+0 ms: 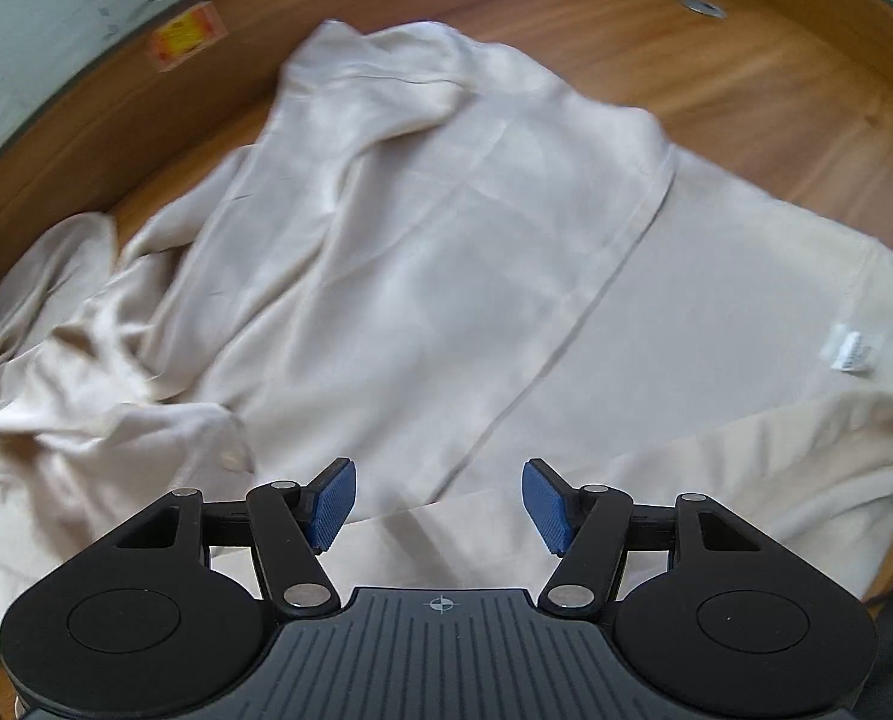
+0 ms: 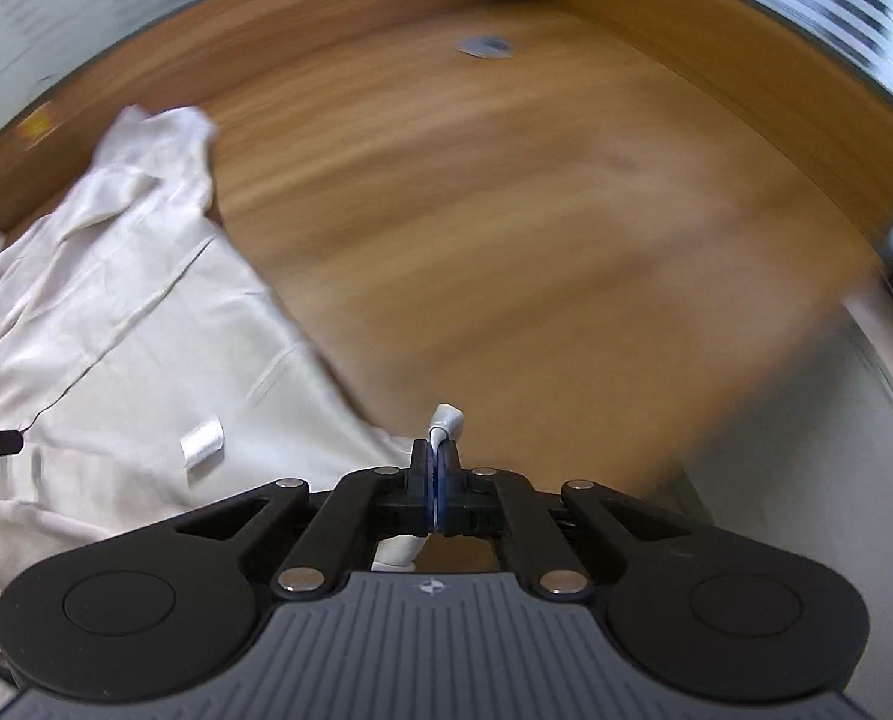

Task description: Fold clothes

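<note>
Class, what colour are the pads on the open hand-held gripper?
Blue pads, clearest in the left wrist view.

A cream garment (image 1: 446, 252) is spread over the wooden table (image 1: 716, 78), bunched at the left. A white label (image 1: 851, 351) is seen at its right. The left gripper (image 1: 439, 504) is held wide open above the fabric.

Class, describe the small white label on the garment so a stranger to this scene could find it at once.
Start from the wooden table and the cream garment spread over it. On its flat, smooth half, away from the crumpled sleeves, lies the care label. It is the only small bright white rectangle against the cream cloth.
</note>
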Available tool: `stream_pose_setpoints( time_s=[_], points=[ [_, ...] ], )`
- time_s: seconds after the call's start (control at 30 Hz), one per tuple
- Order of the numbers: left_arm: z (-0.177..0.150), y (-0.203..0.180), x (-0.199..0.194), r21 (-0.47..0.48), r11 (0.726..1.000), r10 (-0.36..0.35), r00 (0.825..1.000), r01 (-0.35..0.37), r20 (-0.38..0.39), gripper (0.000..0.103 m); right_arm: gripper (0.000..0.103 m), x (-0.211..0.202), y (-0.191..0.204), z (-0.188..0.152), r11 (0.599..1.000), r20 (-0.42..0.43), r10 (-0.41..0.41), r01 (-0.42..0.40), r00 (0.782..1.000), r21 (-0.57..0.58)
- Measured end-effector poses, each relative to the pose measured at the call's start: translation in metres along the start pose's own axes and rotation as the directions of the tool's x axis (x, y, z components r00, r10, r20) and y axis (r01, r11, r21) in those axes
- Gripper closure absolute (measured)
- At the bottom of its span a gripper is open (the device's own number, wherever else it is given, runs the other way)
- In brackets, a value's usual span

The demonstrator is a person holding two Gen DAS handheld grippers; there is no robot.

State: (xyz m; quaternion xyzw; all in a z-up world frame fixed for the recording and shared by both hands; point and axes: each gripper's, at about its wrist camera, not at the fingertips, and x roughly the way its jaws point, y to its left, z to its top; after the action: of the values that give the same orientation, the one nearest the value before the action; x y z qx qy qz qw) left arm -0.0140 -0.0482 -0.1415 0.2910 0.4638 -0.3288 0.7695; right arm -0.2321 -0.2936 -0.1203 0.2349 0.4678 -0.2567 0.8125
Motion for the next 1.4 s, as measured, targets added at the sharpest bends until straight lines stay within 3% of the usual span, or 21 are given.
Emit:
stream_pose_setpoints(
  time_s=[0.17, 0.3, 0.37, 0.43, 0.5, 0.6, 0.8, 1.03, 1.07, 1.13, 1.17, 1.4],
  points=[
    [0.013, -0.026, 0.006, 0.077, 0.995, -0.062, 0.998, 0.062, -0.002, 0.039, 0.102, -0.022, -0.032, -0.047, 0.985, -0.054, -0.084, 0.091, 0.995, 0.150],
    [0.022, -0.040, 0.008, 0.152, 0.983, -0.101, 0.995, 0.099, 0.006, 0.039, 0.101, -0.033, -0.051, -0.068, 0.938, -0.045, -0.161, 0.167, 0.986, 0.303],
    [0.026, -0.041, 0.011, 0.174, 0.979, -0.111, 0.994, 0.109, 0.003, 0.039, 0.101, -0.034, -0.055, -0.070, 0.941, -0.043, -0.115, 0.123, 0.992, 0.314],
    [0.027, -0.039, 0.014, 0.185, 0.977, -0.111, 0.994, 0.109, -0.002, 0.039, 0.092, -0.034, -0.052, -0.061, 0.955, -0.033, -0.134, 0.138, 0.990, 0.263],
    [0.028, -0.033, 0.014, 0.181, 0.978, -0.107, 0.994, 0.106, -0.005, 0.039, 0.061, -0.034, -0.048, -0.053, 0.965, -0.021, -0.153, 0.154, 0.988, 0.211],
    [0.028, -0.028, 0.009, 0.152, 0.983, -0.102, 0.995, 0.101, -0.002, 0.039, 0.057, -0.029, -0.044, -0.030, 0.982, 0.043, -0.124, 0.116, 0.991, 0.146],
    [0.029, -0.013, 0.001, 0.102, 0.992, -0.076, 0.997, 0.076, -0.004, 0.039, 0.058, 0.017, -0.015, 0.014, 0.997, 0.036, 0.072, -0.071, 0.997, -0.038],
    [0.033, 0.002, -0.010, 0.047, 0.998, -0.045, 0.999, 0.045, -0.001, 0.039, 0.058, 0.066, 0.019, 0.047, 0.971, -0.018, 0.156, -0.157, 0.988, -0.179],
    [0.033, 0.004, -0.012, 0.041, 0.998, -0.041, 0.999, 0.041, 0.000, 0.039, 0.060, 0.071, 0.021, 0.048, 0.969, -0.021, 0.152, -0.153, 0.988, -0.192],
    [0.033, 0.007, -0.015, 0.031, 0.999, -0.034, 0.999, 0.034, 0.004, 0.039, 0.082, 0.083, 0.026, 0.051, 0.967, -0.030, 0.141, -0.144, 0.990, -0.209],
    [0.033, 0.009, -0.017, 0.027, 0.999, -0.031, 0.999, 0.031, 0.007, 0.039, 0.102, 0.084, 0.028, 0.052, 0.967, -0.024, 0.131, -0.133, 0.991, -0.215],
    [0.034, 0.017, -0.020, 0.019, 0.999, -0.027, 1.000, 0.026, 0.016, 0.039, 0.102, 0.053, 0.050, 0.044, 0.967, 0.059, 0.148, -0.132, 0.987, -0.217]
  ],
)
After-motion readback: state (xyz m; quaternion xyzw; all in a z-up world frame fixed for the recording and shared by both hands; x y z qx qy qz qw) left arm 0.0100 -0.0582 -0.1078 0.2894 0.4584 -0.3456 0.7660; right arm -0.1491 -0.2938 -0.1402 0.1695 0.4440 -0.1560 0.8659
